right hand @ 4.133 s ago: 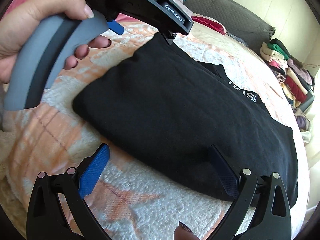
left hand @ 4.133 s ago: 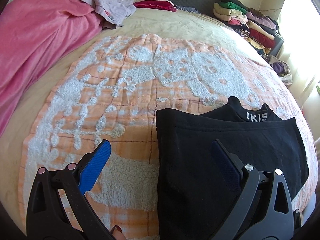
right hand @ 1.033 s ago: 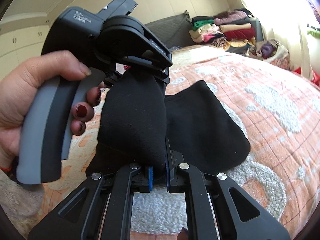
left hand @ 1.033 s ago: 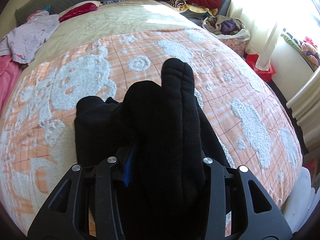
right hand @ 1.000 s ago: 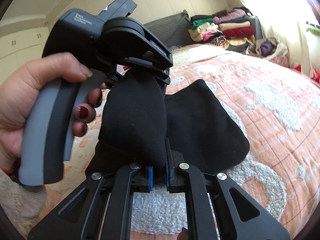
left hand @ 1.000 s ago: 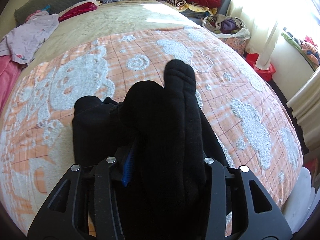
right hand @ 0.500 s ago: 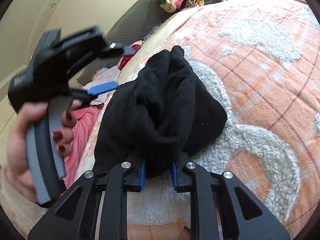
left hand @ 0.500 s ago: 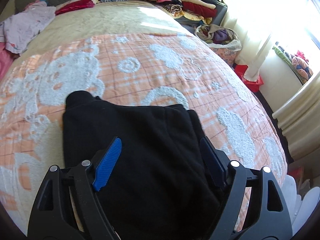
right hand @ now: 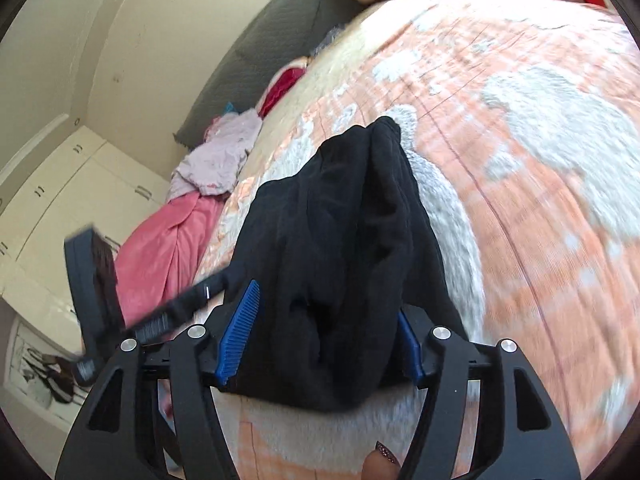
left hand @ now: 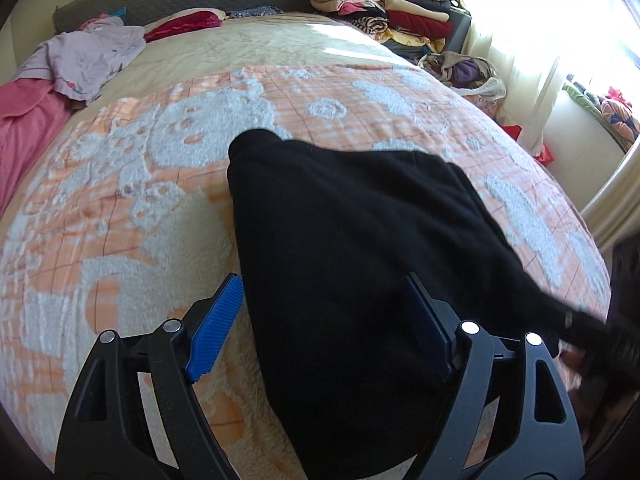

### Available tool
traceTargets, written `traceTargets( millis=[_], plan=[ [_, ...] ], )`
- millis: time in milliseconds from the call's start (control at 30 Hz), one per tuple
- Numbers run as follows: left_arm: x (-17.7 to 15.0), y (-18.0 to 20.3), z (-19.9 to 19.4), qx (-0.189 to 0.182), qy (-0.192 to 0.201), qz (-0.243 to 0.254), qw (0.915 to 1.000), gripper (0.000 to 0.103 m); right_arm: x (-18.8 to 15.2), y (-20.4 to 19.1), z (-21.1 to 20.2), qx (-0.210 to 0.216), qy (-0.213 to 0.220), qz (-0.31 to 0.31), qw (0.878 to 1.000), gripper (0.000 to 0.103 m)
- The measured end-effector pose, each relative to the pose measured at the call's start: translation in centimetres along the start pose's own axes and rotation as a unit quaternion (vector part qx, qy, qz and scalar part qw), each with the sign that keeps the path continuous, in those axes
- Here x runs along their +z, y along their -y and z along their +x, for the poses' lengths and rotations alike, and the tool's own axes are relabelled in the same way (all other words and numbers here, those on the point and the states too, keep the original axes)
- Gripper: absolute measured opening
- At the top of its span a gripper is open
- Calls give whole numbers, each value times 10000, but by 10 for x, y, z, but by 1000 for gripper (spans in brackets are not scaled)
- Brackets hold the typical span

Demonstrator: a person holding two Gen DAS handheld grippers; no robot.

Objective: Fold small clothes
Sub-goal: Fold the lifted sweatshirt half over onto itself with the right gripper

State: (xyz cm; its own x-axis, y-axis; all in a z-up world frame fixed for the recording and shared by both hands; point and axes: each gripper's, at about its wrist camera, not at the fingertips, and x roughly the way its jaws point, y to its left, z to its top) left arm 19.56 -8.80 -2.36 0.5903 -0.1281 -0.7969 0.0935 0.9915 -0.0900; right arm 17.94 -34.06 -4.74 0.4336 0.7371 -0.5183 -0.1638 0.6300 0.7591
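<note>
Folded black garment point(left hand: 360, 264) on bed point(left hand: 120, 208), long axis running away between both tools; left tool point(left hand: 320, 332) wide, gripping nothing, right tool point(right hand: 320, 340) opening, pads clear, nearer.

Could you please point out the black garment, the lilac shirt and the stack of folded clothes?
black garment point(left hand: 360, 240), left wrist view, middle of the top layer
lilac shirt point(left hand: 92, 60), left wrist view, crumpled middle
stack of folded clothes point(left hand: 384, 4), left wrist view, middle

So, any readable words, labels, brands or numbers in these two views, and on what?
None can be read.
Left gripper, seen in the right wrist view: pale label patches on its body, too blurred to read.
Black garment: no print showing.
Folded clothes pile: no legible text.
</note>
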Motion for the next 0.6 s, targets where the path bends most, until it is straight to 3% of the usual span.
traceTargets(
  millis=[300,467,533,600],
  plan=[
    [-11,-5,-1,-117,21,-204,9997,73,31,7,28,-404,-489,-222,9977,58],
    [-14,-5,-1,-132,37,-257,9996,73,29,0,28,-537,-508,-563,9957,45],
    [-15,-5,-2,-156,39,-292,9994,73,29,-8,29,-604,-481,-806,9938,31],
    [-16,-5,-3,-162,49,-310,9994,73,31,-19,32,-690,-401,-1100,9907,24]
  ],
)
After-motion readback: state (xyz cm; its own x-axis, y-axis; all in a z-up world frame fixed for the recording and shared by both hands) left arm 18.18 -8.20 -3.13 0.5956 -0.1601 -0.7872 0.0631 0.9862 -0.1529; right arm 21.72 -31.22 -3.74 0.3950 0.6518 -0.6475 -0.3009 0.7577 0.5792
